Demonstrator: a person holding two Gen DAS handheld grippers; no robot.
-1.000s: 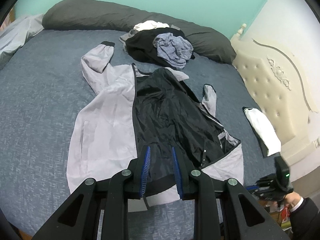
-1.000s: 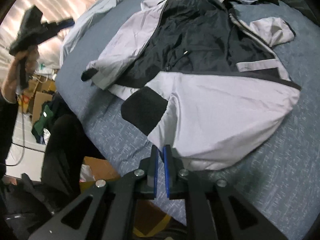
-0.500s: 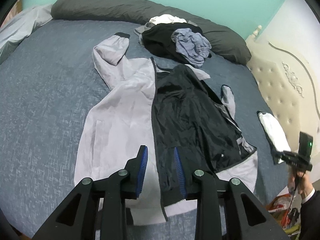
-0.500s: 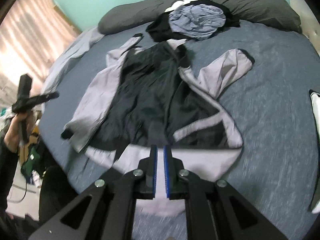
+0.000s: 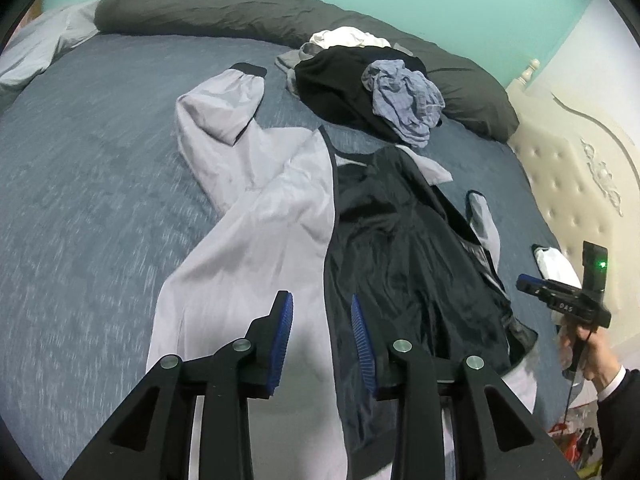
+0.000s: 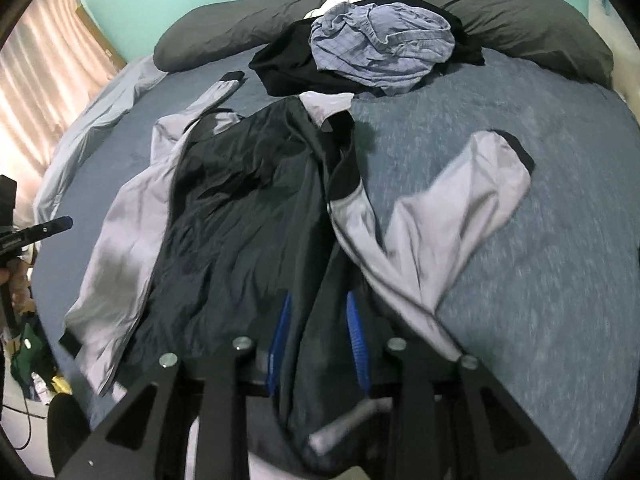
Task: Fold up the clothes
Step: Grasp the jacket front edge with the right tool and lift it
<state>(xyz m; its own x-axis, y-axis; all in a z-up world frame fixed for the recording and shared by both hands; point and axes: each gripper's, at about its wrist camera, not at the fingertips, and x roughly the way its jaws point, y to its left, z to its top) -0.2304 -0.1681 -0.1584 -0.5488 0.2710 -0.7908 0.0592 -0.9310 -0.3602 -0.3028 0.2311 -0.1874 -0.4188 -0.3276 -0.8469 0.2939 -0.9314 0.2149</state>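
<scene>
A grey jacket with a black lining lies spread open on the bed, collar toward the pillows and hem toward the near edge. Its one sleeve is bent upward on the left side of the left wrist view; the other sleeve lies angled out to the right in the right wrist view.

The left hand-held gripper hangs over the lower part of the jacket where the grey front panel meets the black lining. Its jaws are opening, and nothing is pinched between its blue pads.

The right hand-held gripper is over the black lining near the hem. Its jaws are opening too; dark fabric shows in the gap, but the pads do not press on it.

Beyond the collar sits a pile of clothes, a blue checked piece on top of black ones, against a long dark pillow.
</scene>
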